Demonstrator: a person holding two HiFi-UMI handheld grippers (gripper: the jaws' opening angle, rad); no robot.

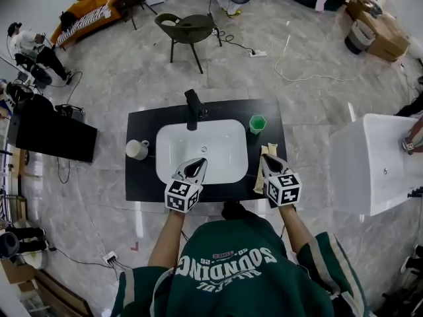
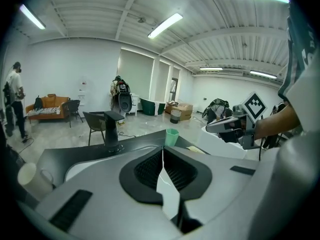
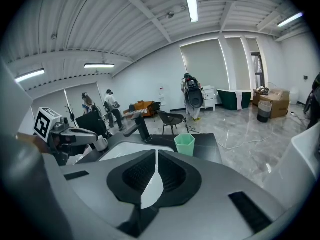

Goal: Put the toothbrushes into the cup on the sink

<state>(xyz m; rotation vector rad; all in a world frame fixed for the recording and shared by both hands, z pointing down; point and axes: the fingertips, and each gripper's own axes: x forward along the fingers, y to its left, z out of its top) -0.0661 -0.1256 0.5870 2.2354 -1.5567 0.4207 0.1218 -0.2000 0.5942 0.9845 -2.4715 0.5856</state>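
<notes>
Status: my left tool has its jaws pressed together with nothing between them. Same on my right tool: jaws together, nothing gripped. In the head view both sit over the front part of the black desk, pointing away from me and tilted down. The left one is above the front rim of the white sink basin; the right one is above the desk strip to the right of the basin. Toothbrushes: I read them as the pale tan pieces lying flat on that right-hand strip, just beside and partly under my right tool. They are too small to count or to tell heads from handles. The green cup stands upright on the desk at the back right corner of the basin, just behind the tan pieces and not touching them; it shows dead ahead in the right gripper view. The black faucet stands at the back middle of the basin. A white mug stands on the desk left of the basin, well apart from the cup. Beyond the desk, on the grey floor, are a dark chair and an orange sofa. A second white sink unit stands off to my right.
</notes>
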